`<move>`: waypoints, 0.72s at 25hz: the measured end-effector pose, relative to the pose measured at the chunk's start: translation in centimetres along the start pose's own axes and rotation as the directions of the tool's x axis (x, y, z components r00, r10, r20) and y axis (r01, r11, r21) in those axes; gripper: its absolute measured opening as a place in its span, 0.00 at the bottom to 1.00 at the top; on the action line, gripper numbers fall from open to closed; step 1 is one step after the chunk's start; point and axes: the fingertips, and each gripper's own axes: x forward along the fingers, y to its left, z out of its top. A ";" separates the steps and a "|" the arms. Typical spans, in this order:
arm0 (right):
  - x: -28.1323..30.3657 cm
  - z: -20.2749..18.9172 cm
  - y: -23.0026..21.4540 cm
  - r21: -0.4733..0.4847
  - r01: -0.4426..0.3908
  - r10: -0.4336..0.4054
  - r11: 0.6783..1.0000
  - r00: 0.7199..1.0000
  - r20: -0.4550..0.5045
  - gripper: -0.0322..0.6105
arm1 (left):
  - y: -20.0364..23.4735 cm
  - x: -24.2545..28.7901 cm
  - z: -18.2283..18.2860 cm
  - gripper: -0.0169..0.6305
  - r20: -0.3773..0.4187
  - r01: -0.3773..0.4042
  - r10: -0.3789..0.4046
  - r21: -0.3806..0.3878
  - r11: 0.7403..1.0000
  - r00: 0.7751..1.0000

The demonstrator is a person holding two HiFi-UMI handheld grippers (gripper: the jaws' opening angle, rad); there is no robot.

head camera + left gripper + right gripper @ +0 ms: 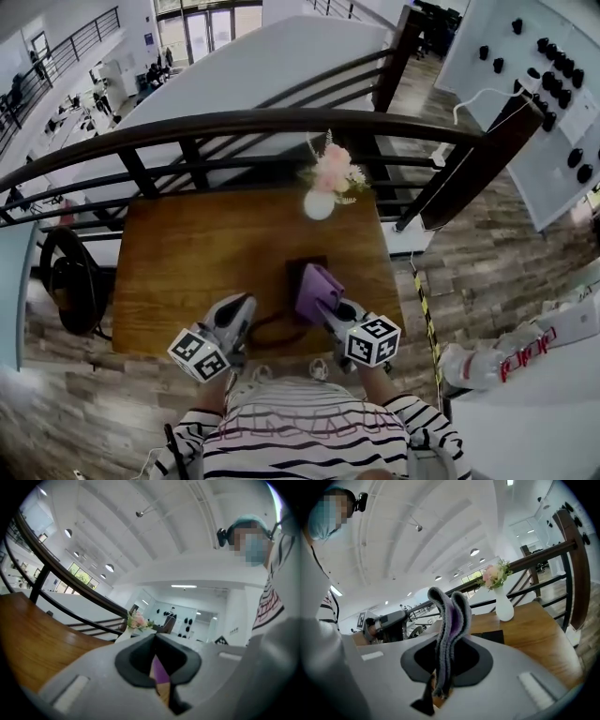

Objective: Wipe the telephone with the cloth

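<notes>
Head view, lower centre: one wooden table [206,253] carries one white vase [319,204] of pink flowers at its far edge and one dark telephone [298,266]. Only a corner of the telephone shows, the rest being covered in frame by the one purple cloth [317,286]. The right gripper [328,307] holds that cloth, and the left gripper [246,306] sits just left of it, by the table's near edge. That makes two grippers, each with one marker cube.

Left gripper view: the left gripper [155,641] has its jaws together with nothing between them, and a sliver of cloth [160,671] shows past them.

Right gripper view shows what the head camera cannot: the right gripper [449,644] is clamped on the cloth [451,613], which is folded double and stands upright. The telephone [491,636] lies flat on the table before the vase [504,607].
</notes>
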 end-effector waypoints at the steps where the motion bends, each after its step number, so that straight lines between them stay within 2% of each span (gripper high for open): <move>1: 0.7 -0.2 -0.5 -0.006 -0.013 0.013 1.000 1.000 -0.024 0.12 | 0.1 -0.1 -0.1 0.02 0.010 -0.015 0.015 0.000 1.000 1.000; 6: 4.2 -1.5 -2.7 -0.011 -0.063 0.061 0.998 0.989 -0.133 0.12 | 0.9 -0.9 -0.1 0.02 0.050 -0.100 0.100 0.004 0.995 0.994; 11: 8.0 -2.8 -3.7 -0.014 -0.106 0.100 0.994 0.967 -0.233 0.12 | 1.7 -3.3 0.3 0.02 0.101 -0.207 0.205 0.002 0.978 0.973; 18: 11.0 -5.2 -5.6 -0.048 -0.054 0.034 0.997 0.939 -0.342 0.12 | 1.5 -6.2 0.4 0.02 0.137 -0.301 0.299 -0.005 0.954 0.945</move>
